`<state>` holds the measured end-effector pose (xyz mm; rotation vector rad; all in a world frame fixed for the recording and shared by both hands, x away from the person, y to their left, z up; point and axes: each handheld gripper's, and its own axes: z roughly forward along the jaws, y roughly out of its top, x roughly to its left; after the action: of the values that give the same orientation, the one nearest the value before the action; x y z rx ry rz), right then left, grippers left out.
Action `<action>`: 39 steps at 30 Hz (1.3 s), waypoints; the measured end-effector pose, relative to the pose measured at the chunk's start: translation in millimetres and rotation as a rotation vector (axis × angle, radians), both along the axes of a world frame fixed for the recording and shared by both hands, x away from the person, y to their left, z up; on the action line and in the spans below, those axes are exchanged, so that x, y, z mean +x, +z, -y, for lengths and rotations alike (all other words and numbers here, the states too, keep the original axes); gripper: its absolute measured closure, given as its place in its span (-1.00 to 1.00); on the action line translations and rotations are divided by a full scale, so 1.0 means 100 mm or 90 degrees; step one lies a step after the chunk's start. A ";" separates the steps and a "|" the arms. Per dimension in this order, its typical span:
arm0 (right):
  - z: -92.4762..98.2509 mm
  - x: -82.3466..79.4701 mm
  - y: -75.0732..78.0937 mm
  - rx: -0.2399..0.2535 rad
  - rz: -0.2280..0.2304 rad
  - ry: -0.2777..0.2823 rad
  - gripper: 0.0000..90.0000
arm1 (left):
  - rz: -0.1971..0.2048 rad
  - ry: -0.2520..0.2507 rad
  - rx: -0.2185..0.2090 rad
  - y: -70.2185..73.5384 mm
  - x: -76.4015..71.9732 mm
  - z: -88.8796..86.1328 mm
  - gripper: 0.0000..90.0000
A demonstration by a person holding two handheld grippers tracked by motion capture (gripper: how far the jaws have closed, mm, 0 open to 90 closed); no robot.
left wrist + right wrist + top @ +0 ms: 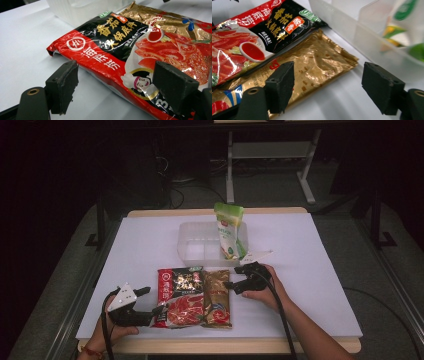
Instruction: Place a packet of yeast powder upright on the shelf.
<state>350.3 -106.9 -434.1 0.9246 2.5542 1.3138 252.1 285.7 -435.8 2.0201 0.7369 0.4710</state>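
A red and black hotpot packet (181,296) lies flat near the table's front, with a gold packet (216,297) touching its right side. My left gripper (151,301) stands open at the red packet's (112,45) lower left edge; that edge lies between the jaws (116,72), and the pads do not press on it. Just right of the gold packet's top, my right gripper (234,279) is open too. In its own view the gold packet's (312,62) corner lies under the wide gap (328,72). A green and white pouch (229,230) stands in a clear bin (200,245).
A white sheet (310,270) covers the table, with bare room left and right of the packets. The clear bin's wall (352,32) runs close behind the right gripper. Past the table's far edge stand a white desk frame (270,150) and floor cables.
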 end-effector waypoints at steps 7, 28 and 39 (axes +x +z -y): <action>-0.11 0.04 -0.11 0.004 -0.046 0.008 -0.59 | 0.002 -0.007 -0.002 0.01 -0.01 0.02 -0.55; -0.26 0.28 -0.20 0.029 -0.139 -0.009 -0.71 | -0.003 -0.025 -0.003 0.02 -0.01 0.11 -0.55; -0.31 0.36 -0.20 0.022 -0.132 -0.042 -0.75 | -0.006 -0.038 -0.004 0.02 -0.03 0.15 -0.55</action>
<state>386.5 -75.4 -453.7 1.1983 2.6311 1.3123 249.2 270.8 -433.4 2.0343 0.6807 0.4240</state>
